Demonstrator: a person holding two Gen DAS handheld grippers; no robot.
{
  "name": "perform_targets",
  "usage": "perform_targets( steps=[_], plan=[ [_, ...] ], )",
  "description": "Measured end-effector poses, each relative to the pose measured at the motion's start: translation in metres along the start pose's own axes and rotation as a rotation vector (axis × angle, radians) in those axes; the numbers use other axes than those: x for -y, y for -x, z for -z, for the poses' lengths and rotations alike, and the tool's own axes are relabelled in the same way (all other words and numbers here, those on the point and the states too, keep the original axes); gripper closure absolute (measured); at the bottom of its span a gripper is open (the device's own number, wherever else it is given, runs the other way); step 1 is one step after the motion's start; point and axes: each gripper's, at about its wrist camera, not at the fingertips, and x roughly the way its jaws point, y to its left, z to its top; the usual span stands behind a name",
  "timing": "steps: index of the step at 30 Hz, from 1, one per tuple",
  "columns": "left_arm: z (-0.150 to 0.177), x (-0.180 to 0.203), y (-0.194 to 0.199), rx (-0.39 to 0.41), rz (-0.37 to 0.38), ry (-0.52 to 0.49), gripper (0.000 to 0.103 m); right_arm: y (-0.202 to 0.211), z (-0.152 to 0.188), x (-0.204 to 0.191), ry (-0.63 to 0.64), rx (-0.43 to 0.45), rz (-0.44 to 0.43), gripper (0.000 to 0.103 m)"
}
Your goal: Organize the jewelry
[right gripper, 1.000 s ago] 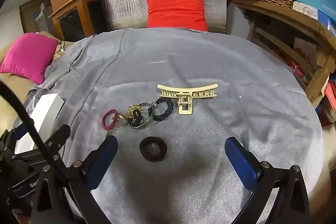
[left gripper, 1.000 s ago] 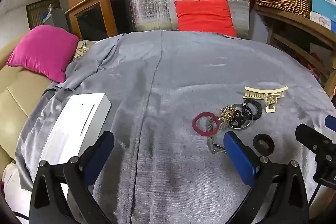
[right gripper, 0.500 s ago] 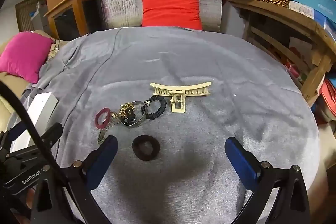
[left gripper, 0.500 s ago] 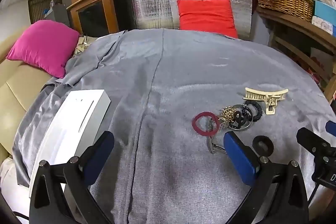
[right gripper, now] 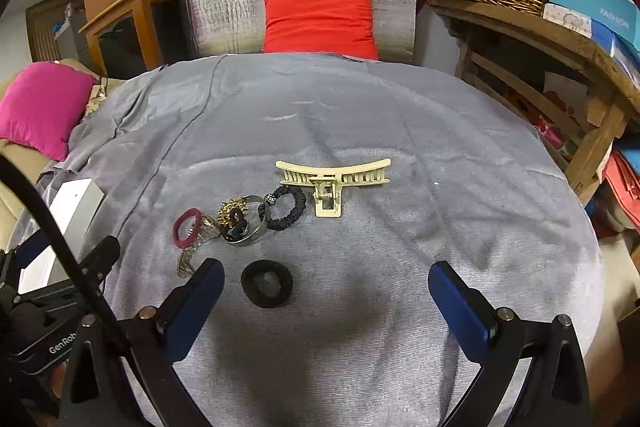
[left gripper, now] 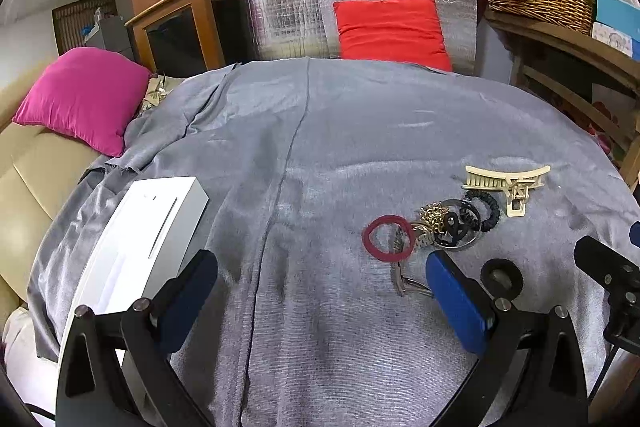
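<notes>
Both grippers hover above the near edge of a round table draped in a grey cloth (right gripper: 400, 115). The left gripper (left gripper: 320, 291) has its jaws spread wide with nothing between them, and the right gripper (right gripper: 326, 291) is likewise wide open and empty.

The jewelry lies in a loose row toward the near right part of the table as the left wrist view shows it. A cream claw clip (right gripper: 332, 183) sits farthest right in the row, its teeth facing the far edge. Just beside it is a black coiled hair tie (right gripper: 288, 213), which touches a tangle of a gold chain piece (right gripper: 232, 213) and a silver bangle (right gripper: 248, 227); how these overlap is hard to make out. A maroon hair ring (left gripper: 388, 239) lies at the left end of the row, over a metallic piece whose shape is unclear. A black fabric scrunchie (right gripper: 267, 283) lies apart, nearer the edge, just inside the right gripper's left finger.

In the left wrist view, the blue pad partly hides a small metal clip (left gripper: 404, 281). A white box (left gripper: 156, 227) sits at the table's left edge, its near end cut off behind the left finger.
</notes>
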Motion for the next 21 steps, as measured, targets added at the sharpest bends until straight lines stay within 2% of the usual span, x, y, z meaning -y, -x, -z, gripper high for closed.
perform_targets(
  steps=[21],
  plan=[
    [0.0006,-0.0016,-0.0019,-0.01,-0.007,-0.003,0.0,-0.0012,0.0003,-0.0026,0.006,-0.004,0.008,0.0]
  ],
)
